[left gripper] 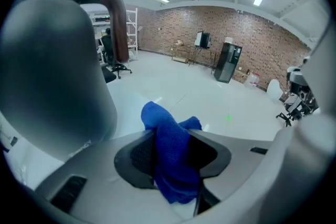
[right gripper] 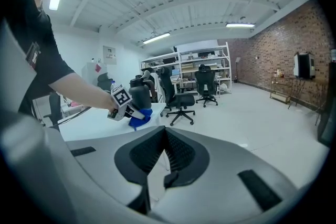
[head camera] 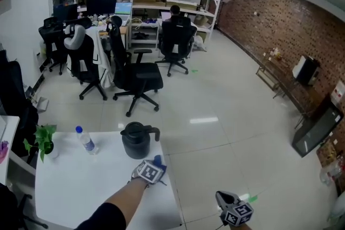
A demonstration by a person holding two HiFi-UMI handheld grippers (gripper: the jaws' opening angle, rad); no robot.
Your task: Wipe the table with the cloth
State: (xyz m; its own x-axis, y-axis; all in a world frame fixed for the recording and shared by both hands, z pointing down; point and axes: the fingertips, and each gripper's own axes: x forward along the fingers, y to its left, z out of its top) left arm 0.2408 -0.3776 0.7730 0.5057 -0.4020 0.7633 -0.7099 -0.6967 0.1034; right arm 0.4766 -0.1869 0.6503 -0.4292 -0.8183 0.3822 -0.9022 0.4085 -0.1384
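Observation:
The blue cloth (left gripper: 170, 165) is bunched between the pads of my left gripper (left gripper: 173, 150), which is shut on it. In the head view this gripper (head camera: 156, 166) holds the cloth (head camera: 158, 159) at the right edge of the white table (head camera: 75, 183), just right of a dark jug (head camera: 136, 140). The jug (left gripper: 47, 76) fills the left of the left gripper view. My right gripper (head camera: 224, 201) hangs off the table to the right, over the floor. Its jaws (right gripper: 165, 153) are shut with nothing between them. From there I see the cloth (right gripper: 140, 120) at the table edge.
A clear water bottle (head camera: 85, 140) with a blue cap and a small potted plant (head camera: 43, 140) stand on the table's far left. Black office chairs (head camera: 137, 77) stand on the glossy floor beyond. A brick wall (head camera: 280, 24) runs along the right.

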